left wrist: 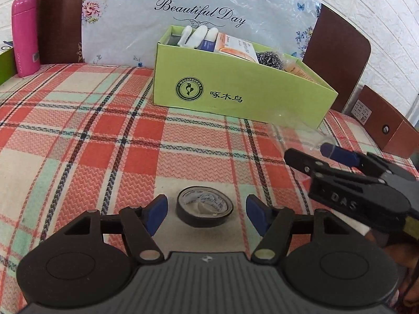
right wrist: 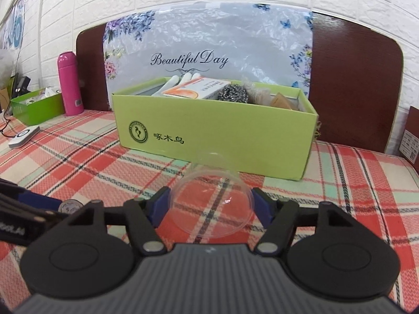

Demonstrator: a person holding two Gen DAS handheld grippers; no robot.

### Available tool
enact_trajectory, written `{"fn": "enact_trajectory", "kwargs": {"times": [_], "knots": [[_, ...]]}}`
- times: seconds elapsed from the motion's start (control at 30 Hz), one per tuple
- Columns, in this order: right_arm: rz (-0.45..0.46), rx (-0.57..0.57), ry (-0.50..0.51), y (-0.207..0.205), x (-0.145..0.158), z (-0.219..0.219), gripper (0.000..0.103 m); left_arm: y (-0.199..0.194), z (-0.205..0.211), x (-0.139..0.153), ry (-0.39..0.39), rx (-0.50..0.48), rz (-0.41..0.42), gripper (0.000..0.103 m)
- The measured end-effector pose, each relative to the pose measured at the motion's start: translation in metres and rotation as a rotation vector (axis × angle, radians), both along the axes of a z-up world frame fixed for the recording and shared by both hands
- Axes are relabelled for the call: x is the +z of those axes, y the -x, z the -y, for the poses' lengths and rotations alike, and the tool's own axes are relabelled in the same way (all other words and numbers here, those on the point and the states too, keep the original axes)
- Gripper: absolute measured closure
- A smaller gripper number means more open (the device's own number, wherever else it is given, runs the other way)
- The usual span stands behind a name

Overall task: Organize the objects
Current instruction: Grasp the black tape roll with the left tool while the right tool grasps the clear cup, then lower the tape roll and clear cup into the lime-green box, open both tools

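Observation:
A black roll of tape (left wrist: 204, 209) lies flat on the plaid cloth, between the blue pads of my left gripper (left wrist: 206, 214). There is a gap on each side of the roll, so that gripper is open. My right gripper (right wrist: 210, 206) holds a clear plastic cup (right wrist: 212, 204) on its side, rim toward the camera, with both pads against the rim. The left wrist view shows the same gripper (left wrist: 314, 154) and the cup (left wrist: 301, 130) at the right, just in front of the light green cardboard box (left wrist: 235, 91). The box (right wrist: 209, 130) holds white gloves, an orange packet and a steel scourer.
A pink bottle (right wrist: 69, 83) stands at the back left beside a smaller green box (right wrist: 36, 104). A white device (right wrist: 23, 136) lies on the cloth at the left. A brown box (left wrist: 385, 125) sits at the right. A headboard with a floral panel rises behind.

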State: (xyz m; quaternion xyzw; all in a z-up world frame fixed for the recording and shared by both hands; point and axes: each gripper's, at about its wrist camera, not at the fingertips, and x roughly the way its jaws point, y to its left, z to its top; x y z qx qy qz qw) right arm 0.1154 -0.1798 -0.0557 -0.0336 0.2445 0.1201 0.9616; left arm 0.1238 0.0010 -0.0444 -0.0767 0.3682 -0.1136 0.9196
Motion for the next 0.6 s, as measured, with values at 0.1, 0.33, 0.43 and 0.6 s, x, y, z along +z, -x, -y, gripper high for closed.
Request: {"fn": "enact_trajectory", "kwargs": {"times": [0.1,0.33,0.43,0.6], "knots": [[0.008,-0.009,-0.021,0.014,0.004,0.002,0.036,-0.003,0.005,-0.002,-0.013,0.005,0.008,0.034],[0.029,-0.014,-0.046,0.046,0.01,0.005,0.036,0.005,0.007,-0.002,-0.038,-0.027,0.028,0.054],[0.032,-0.012,-0.052,0.053,0.013,0.006,0.036,0.011,0.005,0.0,-0.026,-0.031,0.022,0.054],[0.049,-0.01,-0.061,0.062,0.021,0.008,0.036,0.023,0.002,0.013,0.005,-0.038,0.039,0.054]]}}
